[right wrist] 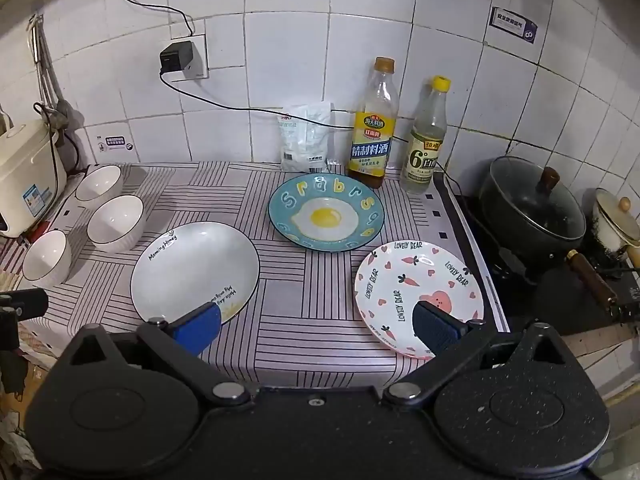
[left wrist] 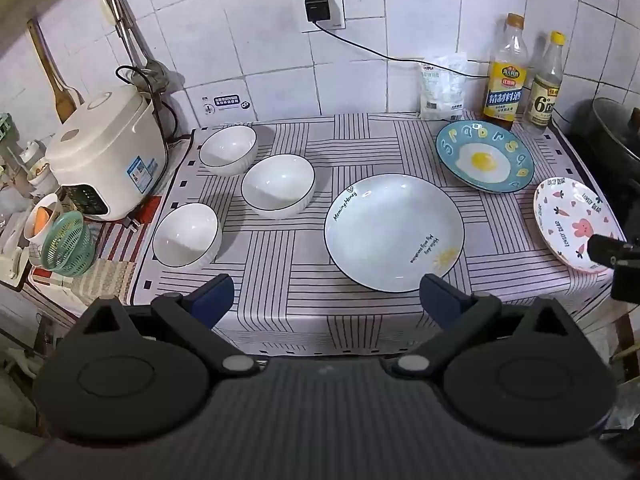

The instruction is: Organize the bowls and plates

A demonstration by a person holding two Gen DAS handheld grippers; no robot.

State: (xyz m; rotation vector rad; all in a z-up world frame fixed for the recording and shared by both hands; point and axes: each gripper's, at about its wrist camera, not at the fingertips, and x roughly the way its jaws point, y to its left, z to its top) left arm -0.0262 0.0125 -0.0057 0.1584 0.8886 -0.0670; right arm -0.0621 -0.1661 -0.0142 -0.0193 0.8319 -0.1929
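Three white ribbed ceramic bowls sit apart at the left of the striped-cloth worktop, beside a large white plate, a blue fried-egg plate and a pink carrot-print plate; the left gripper and right gripper hover with fingers wide, empty

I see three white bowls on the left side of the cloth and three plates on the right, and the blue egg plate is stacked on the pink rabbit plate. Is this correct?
Not quite: the blue egg plate is not stacked. It lies apart from the pink rabbit plate, directly on the cloth, as the right wrist view shows. The rest is right.
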